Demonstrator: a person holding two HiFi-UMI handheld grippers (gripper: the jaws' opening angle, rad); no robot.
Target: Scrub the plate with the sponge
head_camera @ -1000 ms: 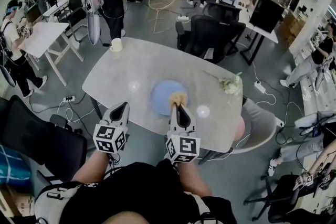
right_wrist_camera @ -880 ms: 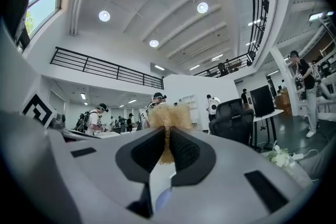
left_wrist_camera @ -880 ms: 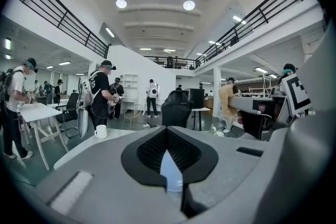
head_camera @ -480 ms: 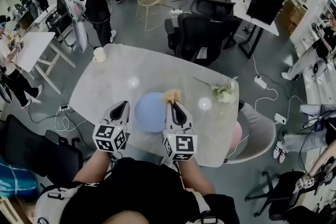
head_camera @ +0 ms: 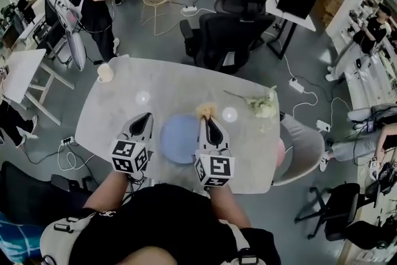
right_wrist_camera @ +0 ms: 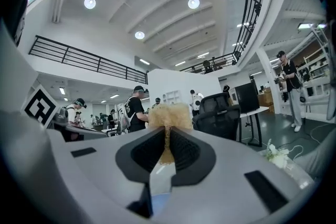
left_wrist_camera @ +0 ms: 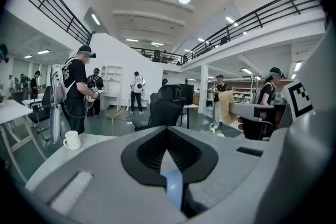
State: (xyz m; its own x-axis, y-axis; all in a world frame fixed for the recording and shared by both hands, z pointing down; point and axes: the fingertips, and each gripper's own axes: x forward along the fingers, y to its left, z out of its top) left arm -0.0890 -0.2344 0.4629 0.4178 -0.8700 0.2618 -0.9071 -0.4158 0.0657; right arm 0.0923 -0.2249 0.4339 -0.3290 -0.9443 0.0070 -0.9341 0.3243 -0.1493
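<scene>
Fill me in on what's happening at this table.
A person stands at a grey table with a gripper in each hand. The right gripper is shut on a tan sponge, held at the far edge of a blue plate. The left gripper sits just left of the plate, jaws together at the tips, not on the plate as far as the head view shows.

Open office-like lab hall, black office chairs, white desks, mezzanine railing
</scene>
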